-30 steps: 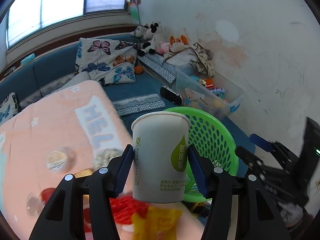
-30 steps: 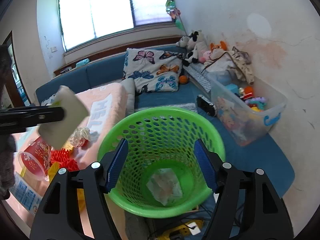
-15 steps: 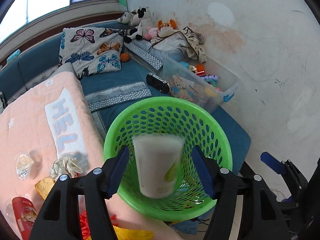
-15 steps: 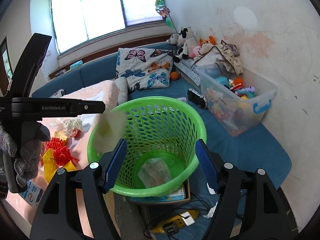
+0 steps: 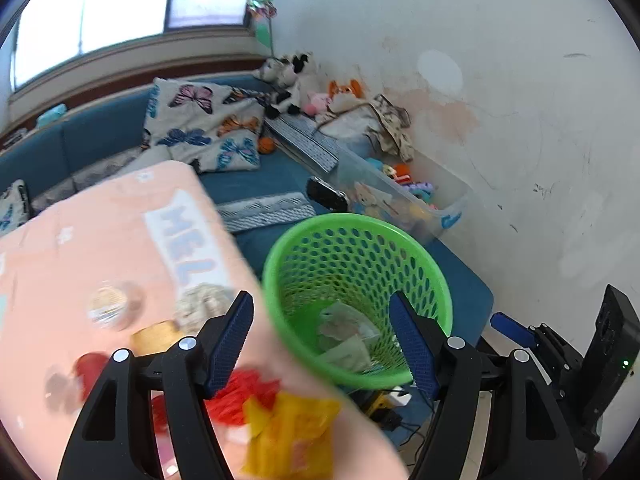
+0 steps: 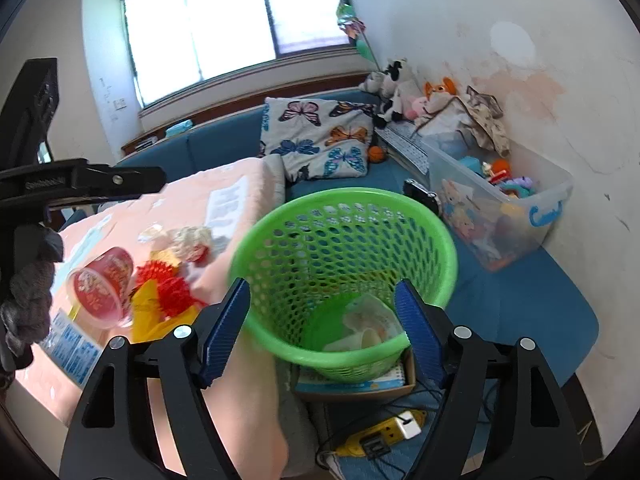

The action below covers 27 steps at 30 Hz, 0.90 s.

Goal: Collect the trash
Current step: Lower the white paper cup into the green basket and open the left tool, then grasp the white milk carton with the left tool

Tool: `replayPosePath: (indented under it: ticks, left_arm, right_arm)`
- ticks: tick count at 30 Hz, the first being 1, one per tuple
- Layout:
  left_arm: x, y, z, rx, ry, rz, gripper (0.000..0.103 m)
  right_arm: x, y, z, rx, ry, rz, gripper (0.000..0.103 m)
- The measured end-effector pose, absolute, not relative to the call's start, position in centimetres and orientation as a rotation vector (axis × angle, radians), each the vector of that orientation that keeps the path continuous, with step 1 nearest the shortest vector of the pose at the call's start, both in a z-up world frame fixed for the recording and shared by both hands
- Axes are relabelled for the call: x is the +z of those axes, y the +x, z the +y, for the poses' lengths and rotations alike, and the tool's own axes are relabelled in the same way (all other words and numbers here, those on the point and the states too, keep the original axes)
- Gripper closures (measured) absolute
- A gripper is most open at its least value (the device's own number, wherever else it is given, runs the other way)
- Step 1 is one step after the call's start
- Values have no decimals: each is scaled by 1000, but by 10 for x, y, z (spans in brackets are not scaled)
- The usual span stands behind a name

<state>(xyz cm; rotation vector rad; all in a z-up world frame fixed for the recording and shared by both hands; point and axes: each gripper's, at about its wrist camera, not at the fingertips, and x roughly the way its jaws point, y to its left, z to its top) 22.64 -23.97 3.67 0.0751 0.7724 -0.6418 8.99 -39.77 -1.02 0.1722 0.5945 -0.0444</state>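
The green mesh basket point(image 5: 352, 218) point(image 6: 344, 194) stands beside the pink-clothed table point(image 5: 100, 248). A white paper cup point(image 6: 368, 340) lies inside it on crumpled paper. My left gripper point(image 5: 320, 300) hangs over the table edge and the basket's near rim, its jaws opening with nothing between them. My right gripper point(image 6: 322, 286) faces the basket from the near side, jaws also opening and empty. On the table lie a red cup point(image 6: 102, 284), a red spiky piece point(image 6: 168, 280), a yellow wrapper point(image 5: 292, 436) and a crumpled paper ball point(image 5: 204, 300).
A clear toy box point(image 6: 500, 208) stands against the wall behind the basket. A butterfly pillow point(image 6: 316, 140) rests on the blue sofa. The basket sits on a cardboard box point(image 6: 360, 384), with a yellow power strip point(image 6: 384, 436) and cables on the floor. A gloved hand point(image 6: 28, 288) holds the left gripper.
The left gripper carried the paper cup over the basket, opened and let it drop in, then swung back toward the table. The right gripper's jaws widened slightly.
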Motion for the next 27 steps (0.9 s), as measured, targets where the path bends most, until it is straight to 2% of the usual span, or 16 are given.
replayPosePath:
  ticks: [13,27]
  left_arm:
    - [44,183,-135,-525,36,724,35]
    - [-8,155,-58,-445,-89,838,34]
  right_arm:
    - [-12,82,-336,81,145,605,25]
    - [-18,81,-298,144,145,626,24]
